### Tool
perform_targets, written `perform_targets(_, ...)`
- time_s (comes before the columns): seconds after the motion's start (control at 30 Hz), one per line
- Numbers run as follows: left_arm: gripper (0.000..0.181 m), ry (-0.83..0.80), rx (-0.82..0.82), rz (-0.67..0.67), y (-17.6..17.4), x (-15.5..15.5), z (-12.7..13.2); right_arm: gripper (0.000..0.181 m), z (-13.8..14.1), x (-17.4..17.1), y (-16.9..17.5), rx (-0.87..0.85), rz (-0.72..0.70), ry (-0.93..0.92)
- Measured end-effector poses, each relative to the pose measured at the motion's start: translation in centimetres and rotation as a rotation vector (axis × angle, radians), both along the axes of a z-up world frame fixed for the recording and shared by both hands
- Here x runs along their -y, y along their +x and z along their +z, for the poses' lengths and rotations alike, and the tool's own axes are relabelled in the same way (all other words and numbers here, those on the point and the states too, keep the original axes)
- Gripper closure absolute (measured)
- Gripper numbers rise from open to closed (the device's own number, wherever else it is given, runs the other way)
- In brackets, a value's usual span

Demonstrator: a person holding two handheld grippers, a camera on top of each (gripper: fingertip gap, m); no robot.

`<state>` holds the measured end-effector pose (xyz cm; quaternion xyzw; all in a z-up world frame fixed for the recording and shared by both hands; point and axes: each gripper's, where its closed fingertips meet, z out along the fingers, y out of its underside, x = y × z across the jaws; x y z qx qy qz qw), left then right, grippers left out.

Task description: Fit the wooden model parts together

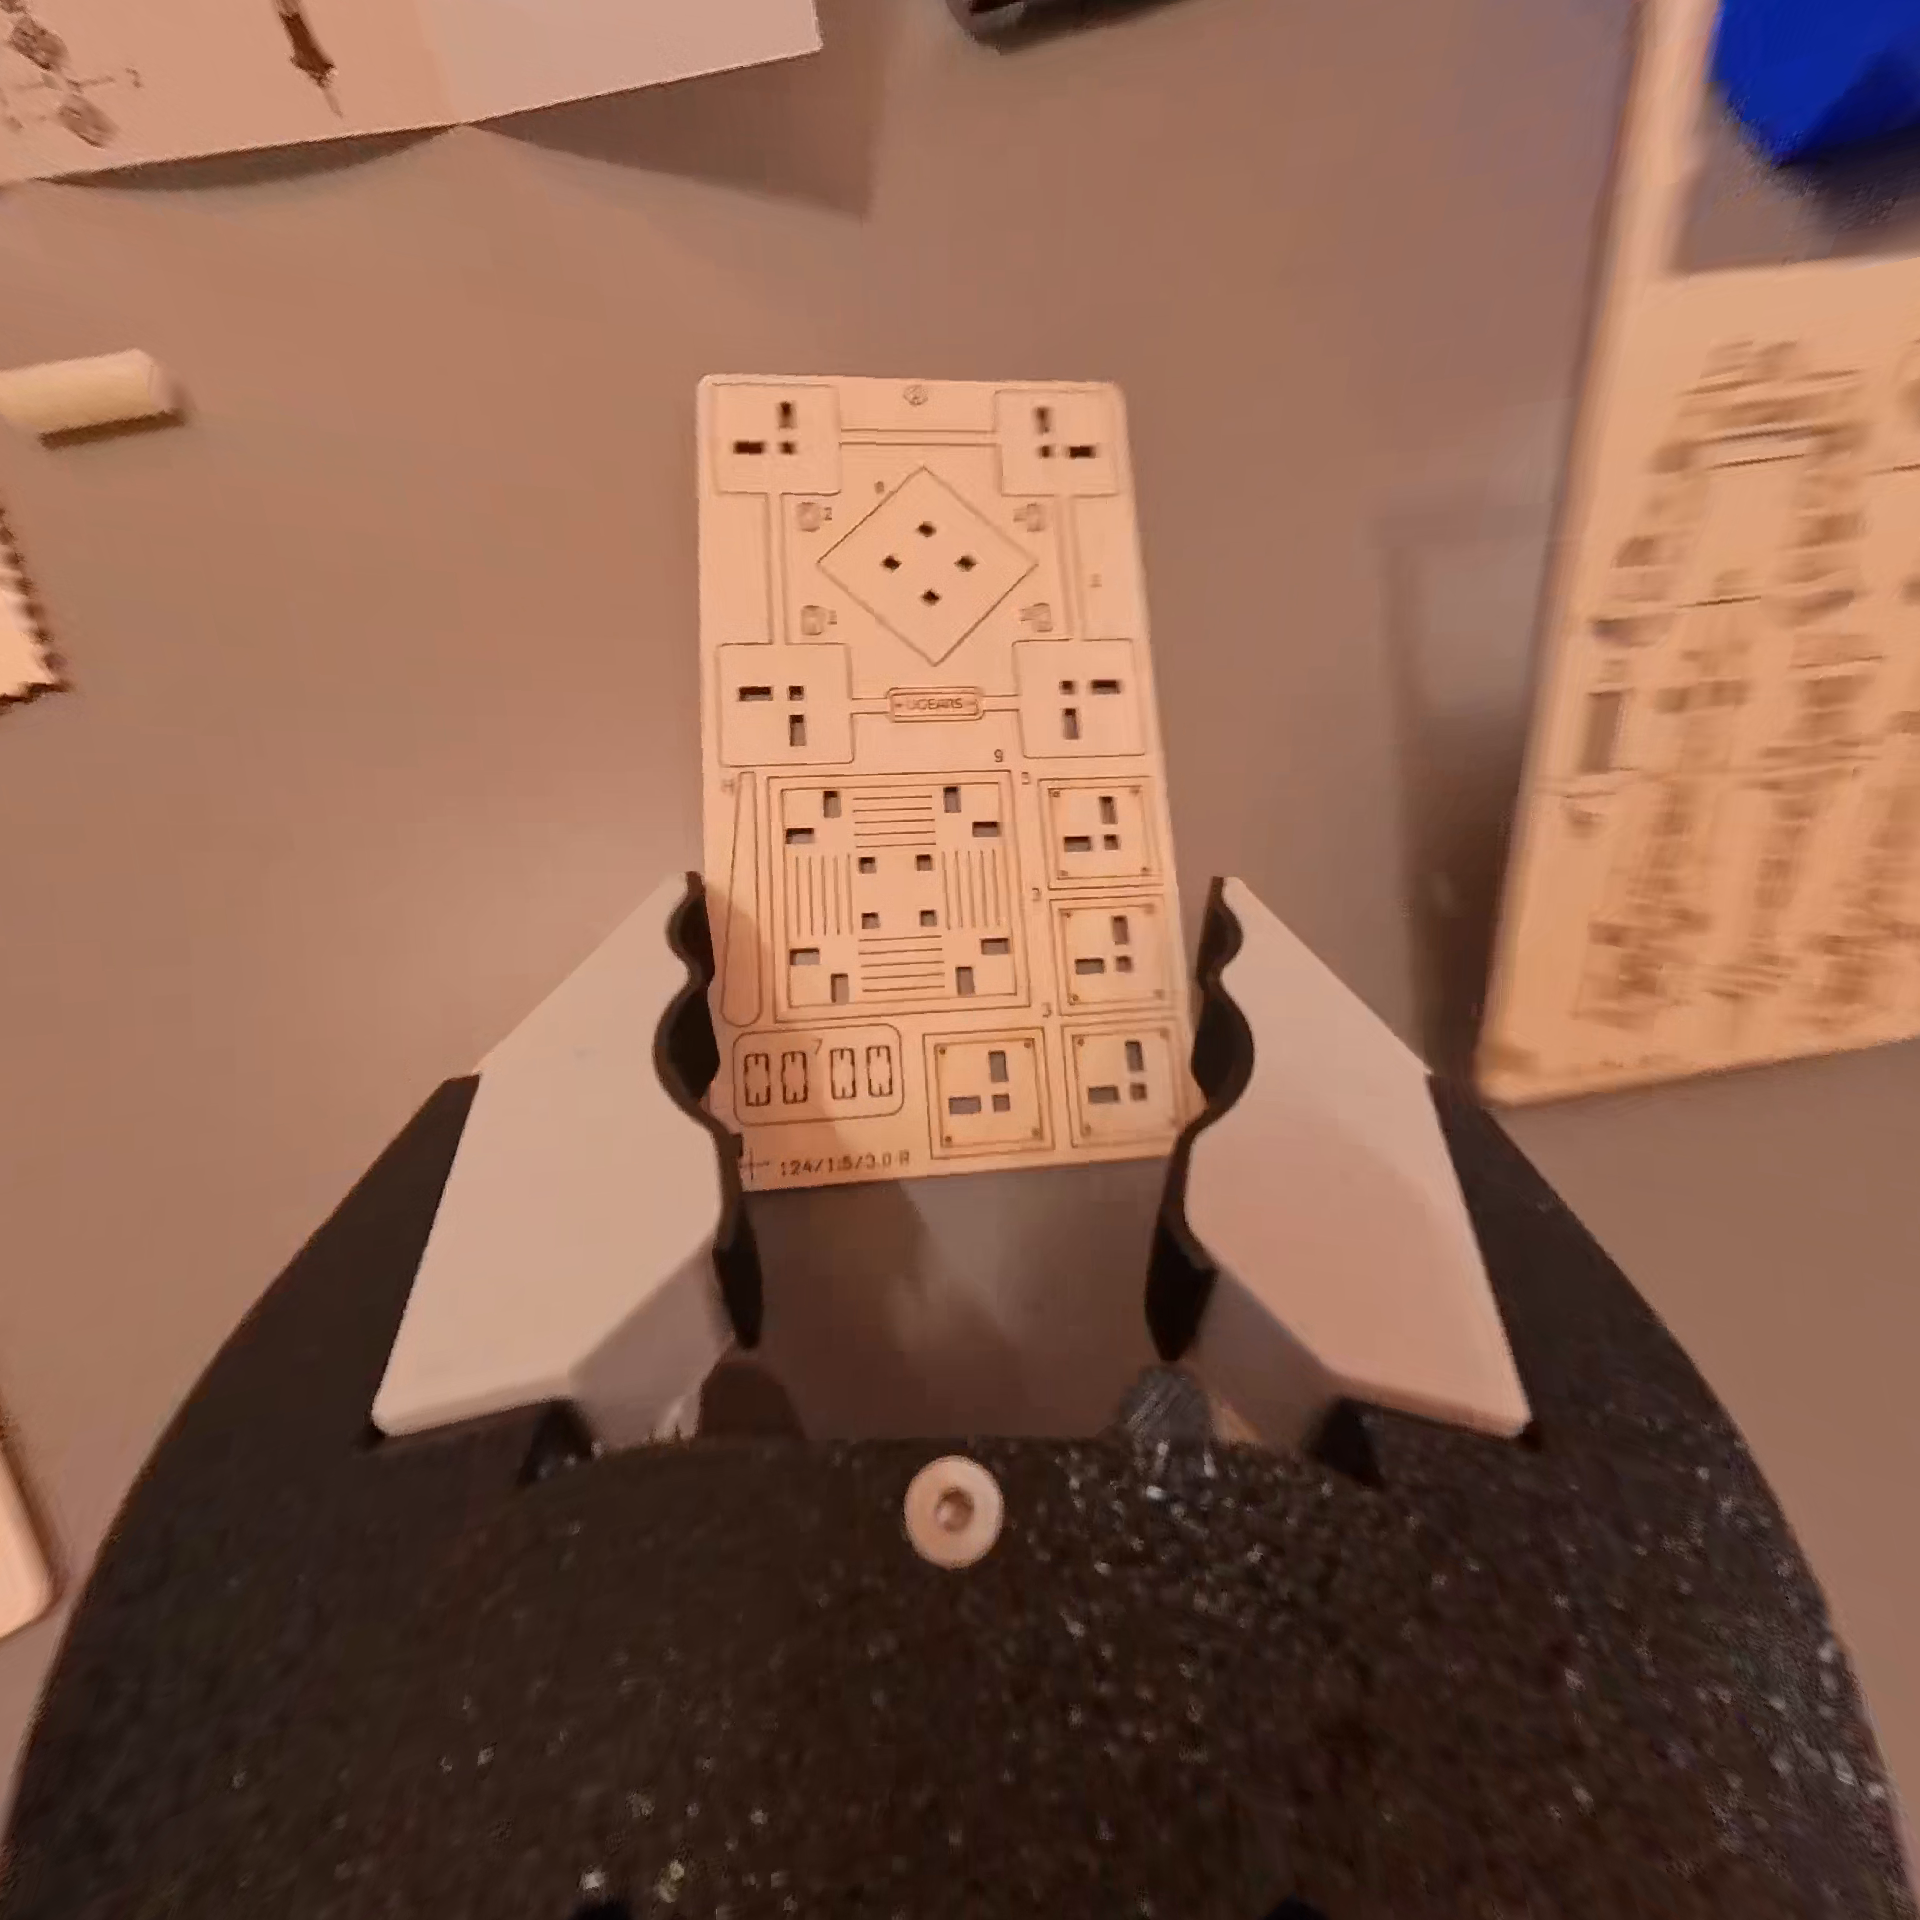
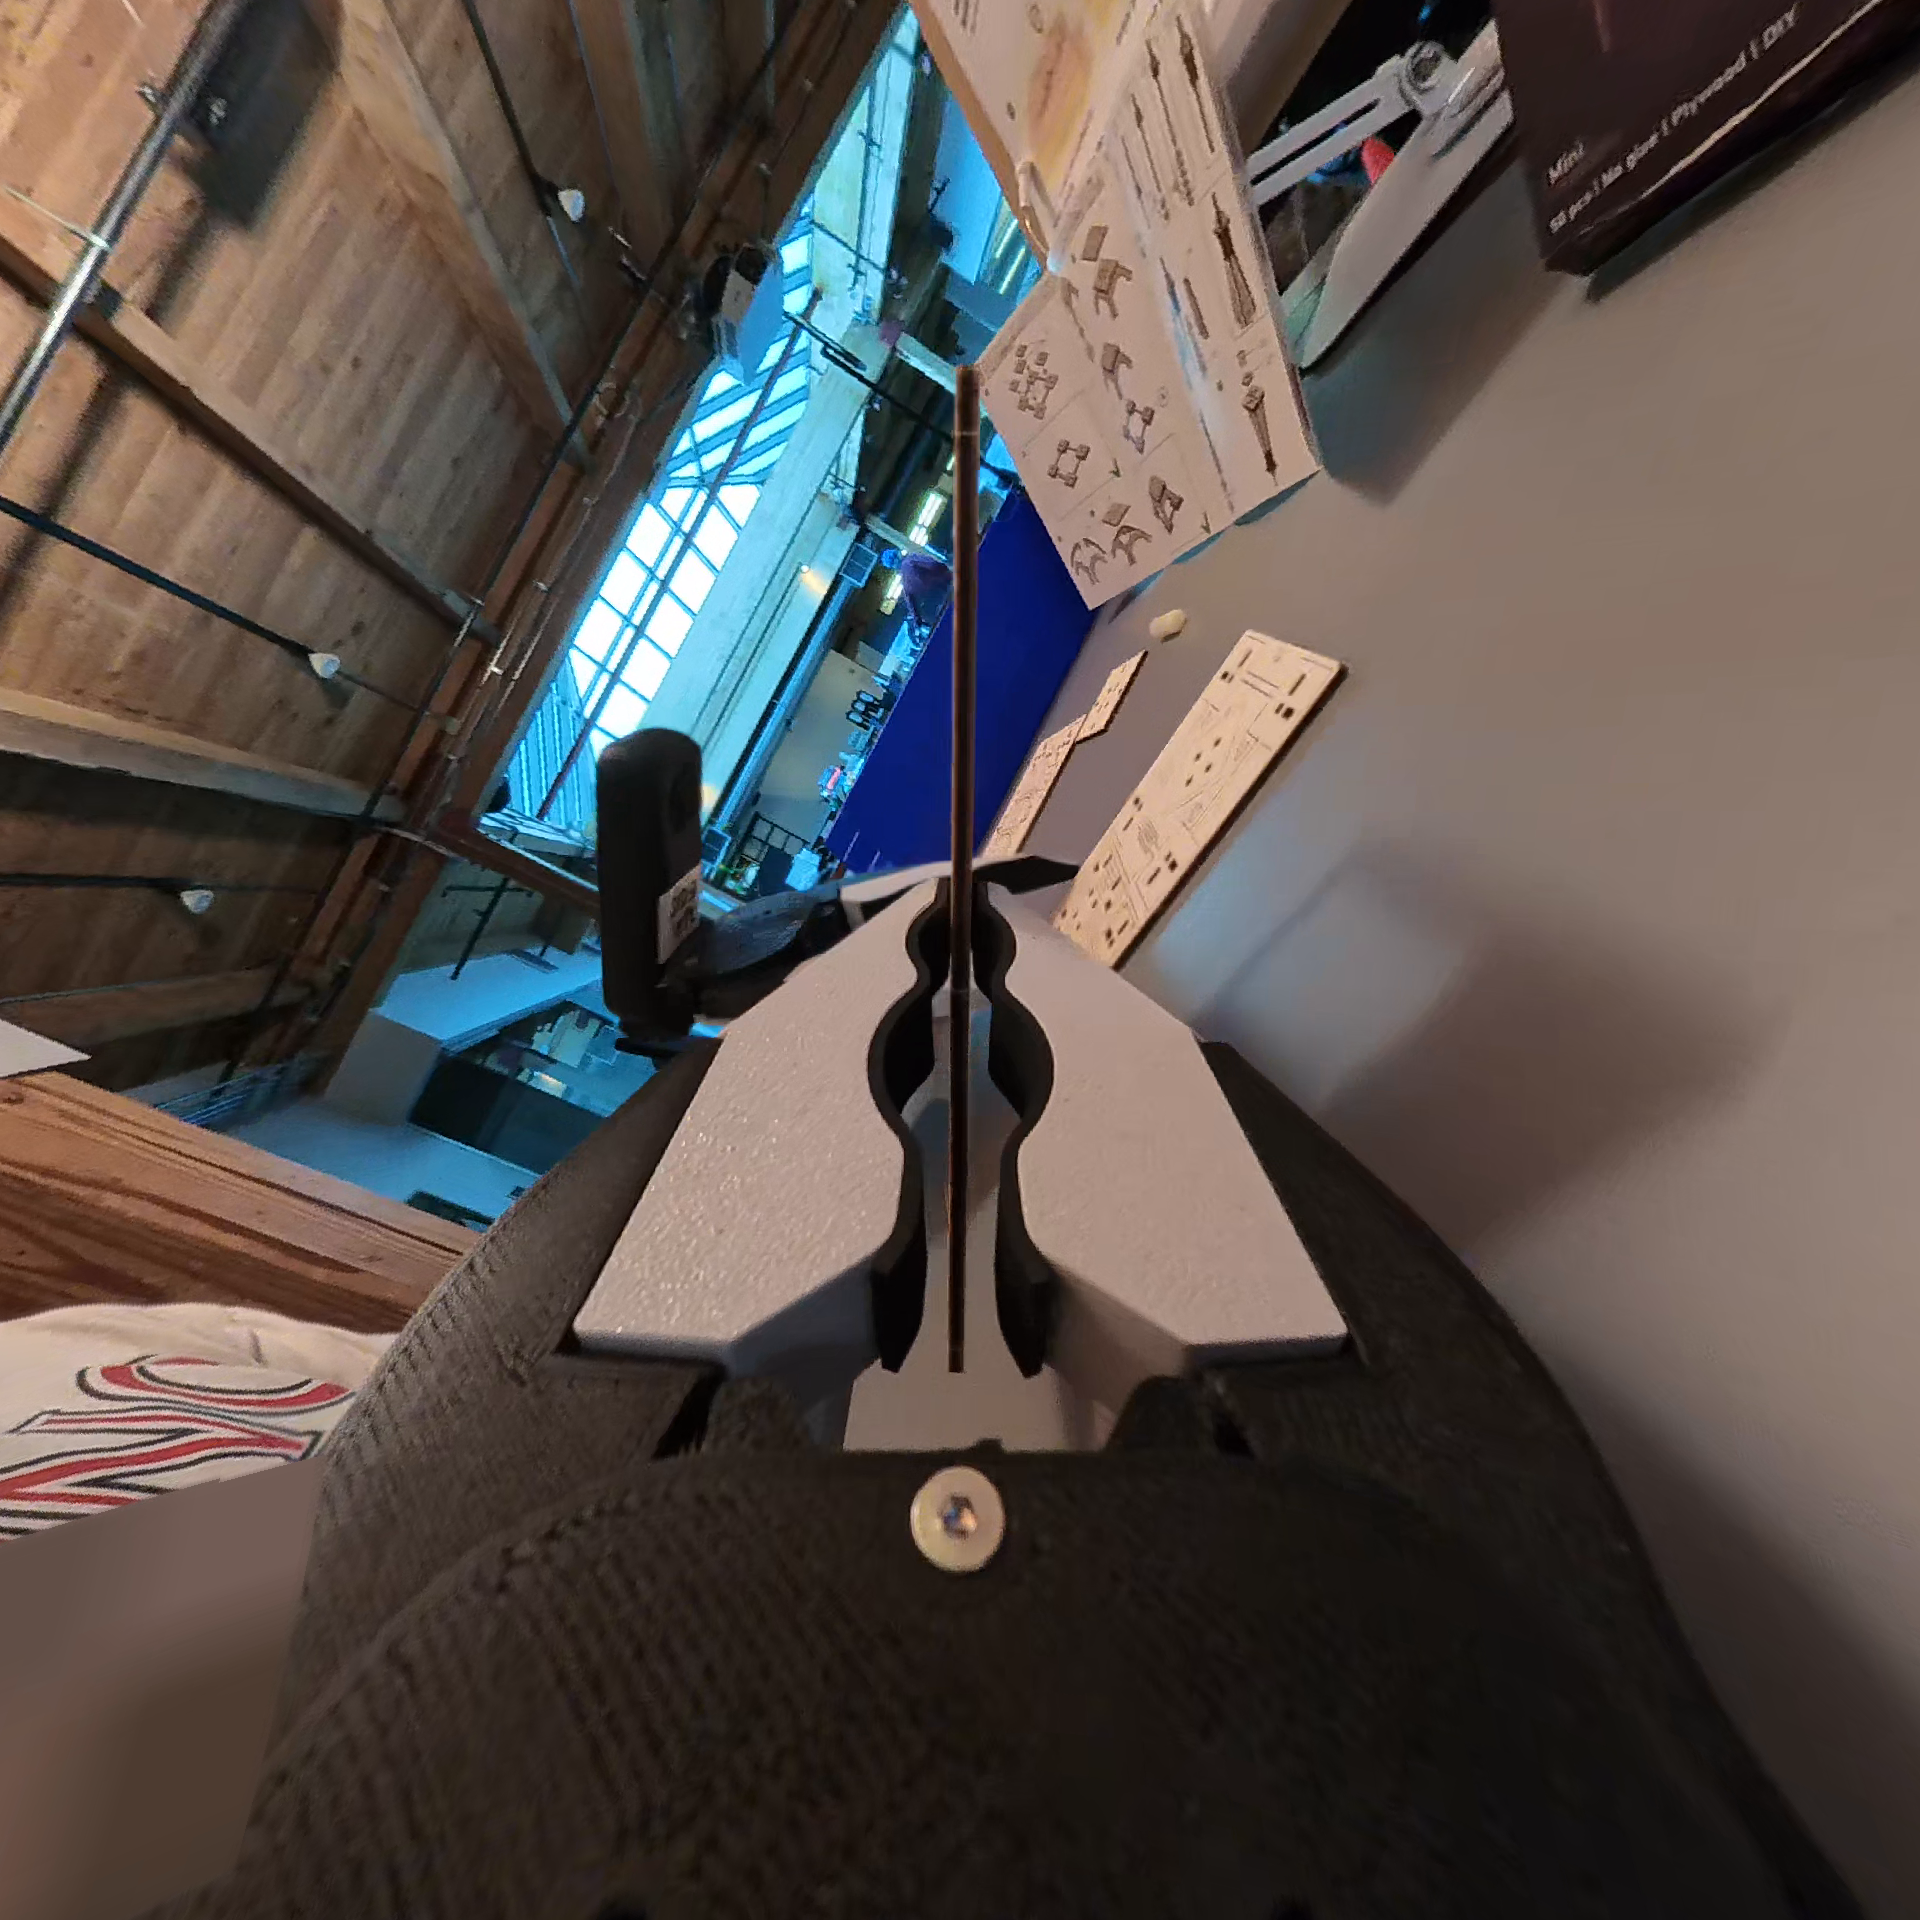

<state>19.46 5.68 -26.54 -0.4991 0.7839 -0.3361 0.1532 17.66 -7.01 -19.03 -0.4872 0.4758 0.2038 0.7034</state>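
Observation:
A small laser-cut wooden sheet [image 1: 914, 727] lies flat on the grey table [image 1: 364, 727]. My left gripper [image 1: 961, 888] is open above its near end, with one finger on each side of it. The same sheet also shows in the right wrist view [image 2: 1195, 800]. My right gripper [image 2: 961, 914] is shut on a thin wooden sheet [image 2: 964, 623] that I see edge-on, sticking out well past the fingertips. In the left wrist view a larger, blurred sheet [image 1: 1714, 675] at the right looks like that held sheet. I cannot tell whether the left fingers touch the small sheet.
A folded instruction leaflet [image 1: 312, 73] lies at the far left and also shows in the right wrist view [image 2: 1143, 395]. A small cream cylinder [image 1: 88, 390] lies left. Wooden pieces [image 1: 21, 623] sit at the left edge. A dark box [image 2: 1662, 135] and a black handle [image 2: 644, 883] stand farther off.

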Motion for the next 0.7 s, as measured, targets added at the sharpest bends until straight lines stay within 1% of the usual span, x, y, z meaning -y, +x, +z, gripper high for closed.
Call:
perform_targets(0.07,0.083,-0.13,-0.002,-0.025,-0.7,1.1,1.6,0.18,-0.5,-0.2,0.8,-0.002,-0.004,-0.043)
perform_targets(0.1,0.081,-0.176,0.024,-0.031,-0.7,0.9,2.8,0.18,-0.7,-0.4,1.1,-0.001,0.0,-0.071)
perform_targets(0.17,0.082,-0.196,0.104,-0.036,-0.2,-1.1,5.3,0.18,-1.3,-0.5,1.7,0.002,-0.005,-0.131)
perform_targets(0.2,0.087,-0.172,0.136,-0.048,0.0,-2.8,6.1,0.18,-1.4,-0.4,2.0,0.007,-0.012,-0.147)
perform_targets(0.27,0.095,-0.04,0.162,-0.059,0.7,-7.5,6.6,0.18,-1.3,-0.2,2.4,0.006,-0.01,-0.144)
perform_targets(0.3,0.106,0.05,0.176,-0.04,1.4,-10.4,6.4,0.18,-1.2,-0.2,2.6,0.004,-0.01,-0.138)
perform_targets(0.33,0.117,0.134,0.186,-0.012,2.0,-13.3,6.1,0.18,-1.2,-0.1,2.9,0.003,-0.01,-0.132)
perform_targets(0.37,0.122,0.203,0.17,0.008,2.5,-15.8,5.3,0.18,-1.0,-0.1,3.1,0.003,-0.005,-0.124)
perform_targets(0.4,0.124,0.247,0.128,0.015,2.7,-17.6,4.3,0.18,-0.9,-0.3,3.4,0.003,0.004,-0.114)
perform_targets(0.43,0.124,0.267,0.085,0.017,3.1,-18.8,3.3,0.18,-0.8,-0.5,3.8,-0.001,0.012,-0.107)
perform_targets(0.5,0.129,0.243,0.065,0.024,4.5,-19.3,2.4,0.181,-0.7,-1.1,4.8,-0.012,0.03,-0.092)
perform_targets(0.6,0.129,0.174,0.081,0.014,7.1,-17.8,2.1,0.18,-0.7,-2.5,6.1,-0.029,0.08,-0.09)
perform_targets(0.67,0.125,0.157,0.064,0.018,8.6,-17.0,1.9,0.18,-1.1,-3.0,6.4,-0.029,0.113,-0.123)
perform_targets(0.7,0.126,0.147,0.076,0.009,9.4,-16.6,1.9,0.18,-1.2,-3.0,6.4,-0.026,0.125,-0.138)
